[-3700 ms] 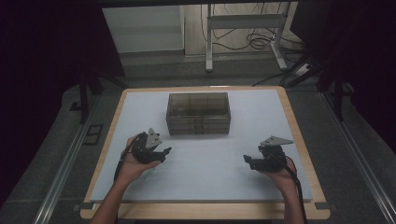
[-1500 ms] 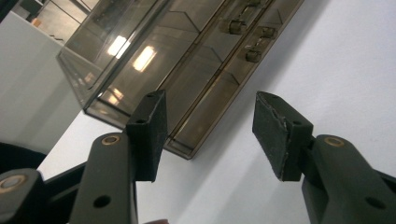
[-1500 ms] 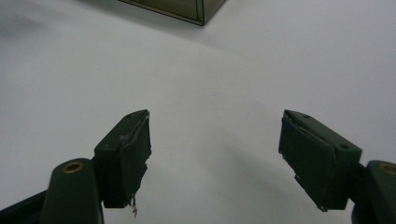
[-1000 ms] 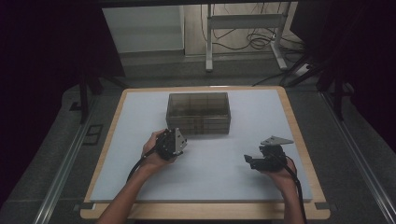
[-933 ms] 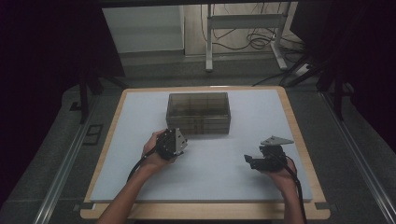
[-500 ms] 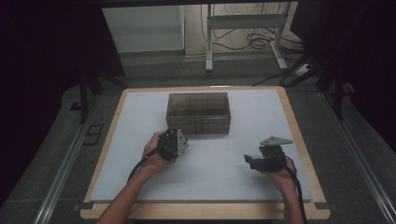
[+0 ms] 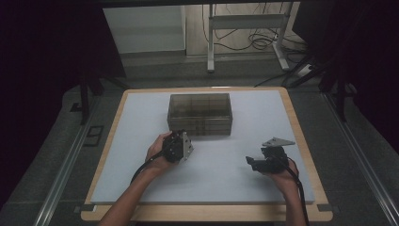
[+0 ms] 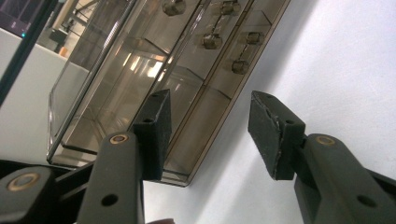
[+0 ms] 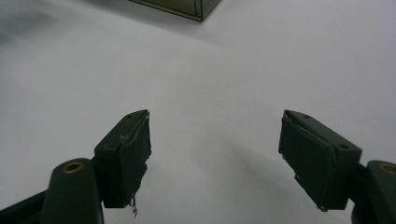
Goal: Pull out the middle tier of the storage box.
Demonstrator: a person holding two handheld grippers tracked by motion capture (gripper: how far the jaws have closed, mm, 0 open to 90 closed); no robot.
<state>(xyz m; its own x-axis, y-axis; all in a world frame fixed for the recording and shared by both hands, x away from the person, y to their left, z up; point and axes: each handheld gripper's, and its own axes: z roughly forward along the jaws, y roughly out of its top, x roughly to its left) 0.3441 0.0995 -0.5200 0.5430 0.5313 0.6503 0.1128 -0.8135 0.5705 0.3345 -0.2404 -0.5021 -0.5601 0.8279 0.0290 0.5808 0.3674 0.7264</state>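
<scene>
Now the left tongs (image 7: 184, 141) hover just before the smoky drawer box (image 7: 200, 113) at the tabletop's (image 7: 141, 188) far middle, jaws apart with nothing between them, closing a touch. The right tongs (image 7: 248, 161) rest gaping, well apart.

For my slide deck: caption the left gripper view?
Left gripper, open, closing toward a smoky clear drawer box.

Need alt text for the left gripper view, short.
Two black jaws of the left gripper stand apart with nothing between them, aimed at a smoky transparent drawer box with small knobs, tilted in frame on a white table.
</scene>
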